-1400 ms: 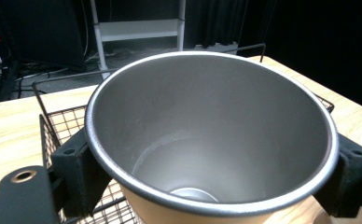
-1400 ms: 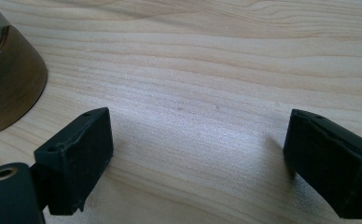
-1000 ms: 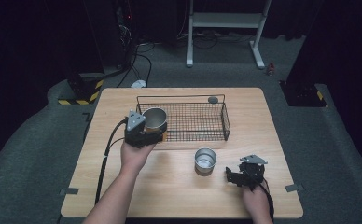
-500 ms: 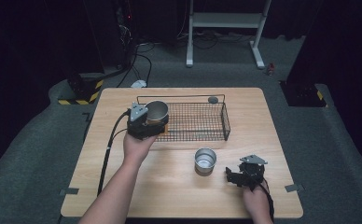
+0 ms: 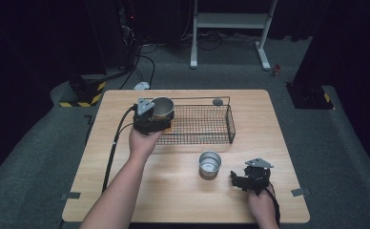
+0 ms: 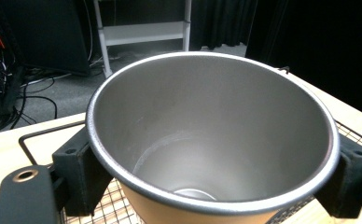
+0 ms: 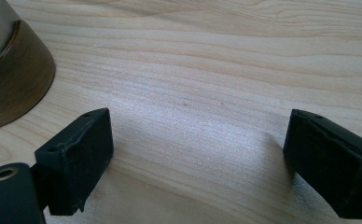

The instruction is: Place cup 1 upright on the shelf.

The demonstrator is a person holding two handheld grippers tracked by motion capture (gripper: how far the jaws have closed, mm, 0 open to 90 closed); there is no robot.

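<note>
left gripper [image 5: 160,116]: jaws clamped on cup A, 1 pad on each side of its wall just under the rim; sits at the basket's left end
cup A [image 5: 163,109]: metal cup, held upright-ish, mouth open toward the left gripper view camera, inside empty; over the basket's left end, cannot tell if its base touches the mesh
cup A close-up [image 6: 212,140]: rim between both black pads, basket mesh [image 6: 114,207] visible below it
basket [image 5: 207,125]: black wire basket, landmark, on the table's far half
right gripper [image 5: 244,181]: jaws spread wide, nothing between them, just bare wood; well in front of the basket, toward its right end
right gripper close-up [image 7: 198,158]: pads far apart, low over the table
cup B [image 5: 210,163]: 2nd metal cup, upright on the table, in front of the basket, just left of the right gripper, not touching it
cup B close-up [image 7: 11,84]: brown base at upper left, clear of the pads
disc [image 5: 217,101]: small grey round thing at the basket's far edge
table [image 5: 183,191]: light wood
</note>
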